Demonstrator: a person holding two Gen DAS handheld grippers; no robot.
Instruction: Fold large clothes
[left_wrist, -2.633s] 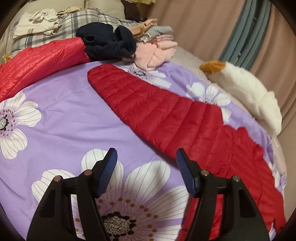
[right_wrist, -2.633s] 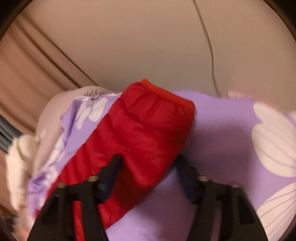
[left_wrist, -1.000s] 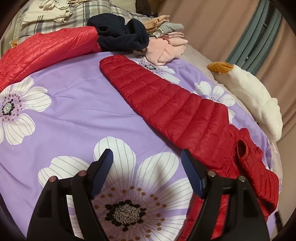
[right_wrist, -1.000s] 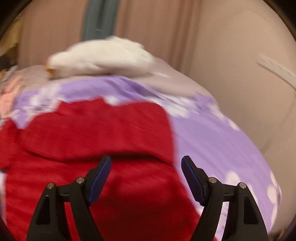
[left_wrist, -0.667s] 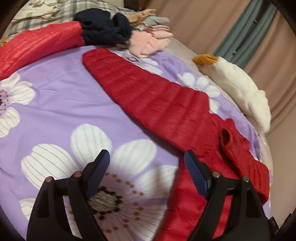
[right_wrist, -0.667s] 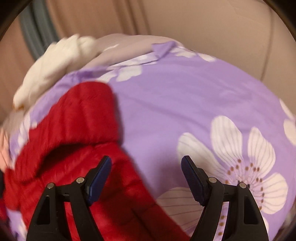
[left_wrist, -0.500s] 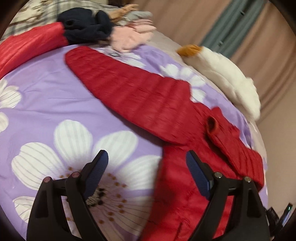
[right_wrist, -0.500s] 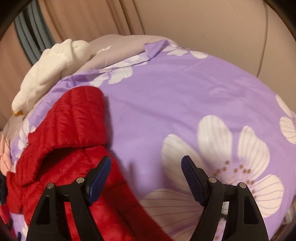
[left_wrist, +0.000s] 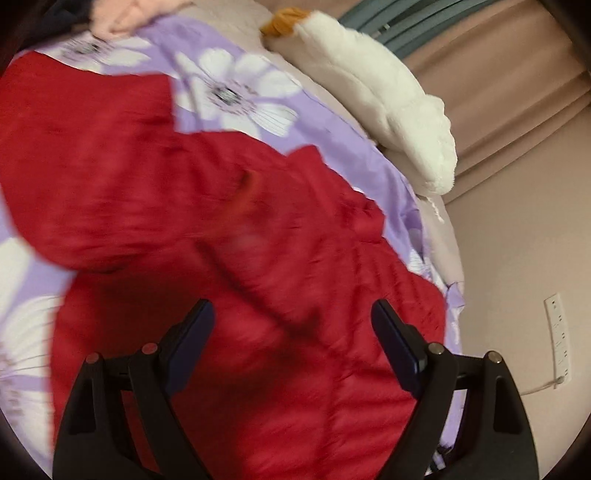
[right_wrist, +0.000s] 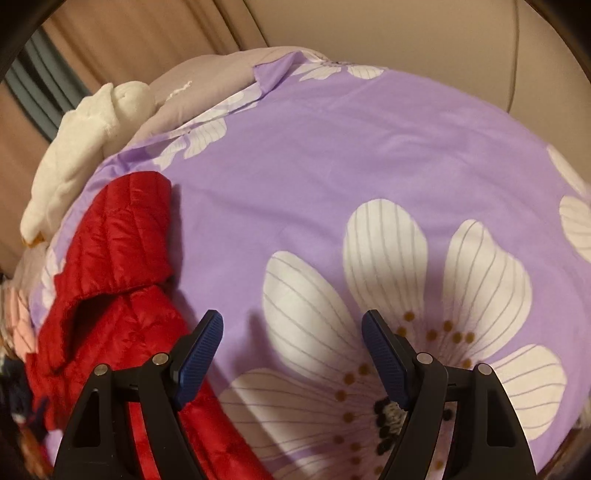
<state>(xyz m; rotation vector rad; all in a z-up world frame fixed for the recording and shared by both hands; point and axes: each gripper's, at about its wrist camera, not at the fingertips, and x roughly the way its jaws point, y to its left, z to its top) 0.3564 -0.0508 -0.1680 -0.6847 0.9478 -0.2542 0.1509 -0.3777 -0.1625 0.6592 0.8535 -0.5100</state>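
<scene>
Across the bed's purple flower-print sheet (right_wrist: 369, 147) lay a red quilted puffer jacket (left_wrist: 258, 258), probably light, soft and slippery; best pinched at a hem. Left gripper (left_wrist: 293, 325) and right gripper (right_wrist: 291, 343) both gaped empty.

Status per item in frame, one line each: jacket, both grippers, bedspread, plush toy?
red jacket: lying on the bed, sleeve folded over the body, not gripped.
left gripper: jaws open above the jacket, nothing between them.
right gripper: jaws open over bare bedspread, holding nothing.
purple floral bedspread: spread flat under the jacket.
white plush toy: lying at the bed's edge, untouched.
</scene>
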